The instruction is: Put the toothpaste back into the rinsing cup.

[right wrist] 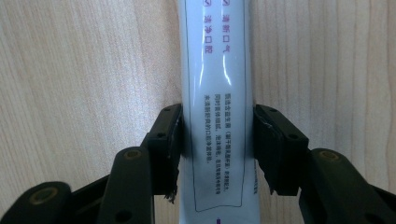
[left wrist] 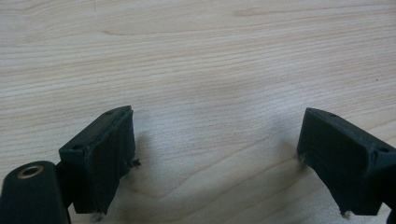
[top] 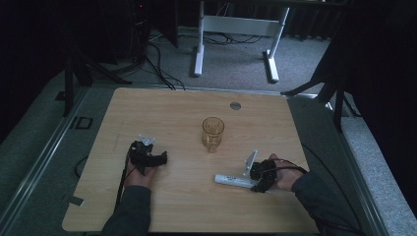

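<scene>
Right gripper [right wrist: 217, 140] pinches the white toothpaste tube [right wrist: 217, 93] lying flat on the wooden table [top: 162, 196], likely to lift it toward the amber glass [top: 213, 132]; left gripper [left wrist: 217, 154] rests spread, idle

A wooden table [top: 162, 105] bears a glass [top: 212, 132] and white tube [top: 231, 180].

The table [top: 172, 123] is pale wood with fine brown grain lines, and a small grey disc [top: 235, 105] sits near its far edge. The tube [right wrist: 217, 93] is white to pale grey, with a thin dark outline and small dark and purple print, while the glass [top: 213, 132] is a clear amber. Both the left gripper [left wrist: 215, 154] and the right gripper [right wrist: 217, 149] are black, with brass-coloured rings at their screw holes.
</scene>
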Demonstrator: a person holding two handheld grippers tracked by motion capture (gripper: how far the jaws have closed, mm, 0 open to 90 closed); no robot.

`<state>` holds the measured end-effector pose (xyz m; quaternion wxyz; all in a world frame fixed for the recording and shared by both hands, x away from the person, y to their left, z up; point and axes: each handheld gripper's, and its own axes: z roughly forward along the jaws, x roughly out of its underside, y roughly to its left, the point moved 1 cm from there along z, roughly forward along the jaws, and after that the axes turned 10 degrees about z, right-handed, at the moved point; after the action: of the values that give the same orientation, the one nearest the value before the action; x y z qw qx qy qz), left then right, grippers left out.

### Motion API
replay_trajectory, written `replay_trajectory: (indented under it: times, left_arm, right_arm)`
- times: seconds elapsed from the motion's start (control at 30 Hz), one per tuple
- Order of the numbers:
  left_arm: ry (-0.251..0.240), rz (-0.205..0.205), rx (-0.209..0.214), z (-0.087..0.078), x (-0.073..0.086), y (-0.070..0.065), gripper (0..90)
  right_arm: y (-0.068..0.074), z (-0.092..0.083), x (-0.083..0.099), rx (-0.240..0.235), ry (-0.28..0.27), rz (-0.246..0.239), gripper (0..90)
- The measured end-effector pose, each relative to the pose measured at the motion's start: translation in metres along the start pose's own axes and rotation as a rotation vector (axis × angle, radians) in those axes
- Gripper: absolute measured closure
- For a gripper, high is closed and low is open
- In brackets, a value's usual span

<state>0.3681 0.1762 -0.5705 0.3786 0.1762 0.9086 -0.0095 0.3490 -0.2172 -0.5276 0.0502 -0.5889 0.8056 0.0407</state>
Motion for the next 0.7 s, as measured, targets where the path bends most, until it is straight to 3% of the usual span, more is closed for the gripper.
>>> replay_trajectory:
  times: [0.7]
  left_arm:
    - [-0.001, -0.001, 0.000, 0.0000, -0.0001, 0.0000, 11.5]
  right_arm:
    - [0.0006, -0.0006, 0.0001, 0.002, -0.004, -0.006, 58.4]
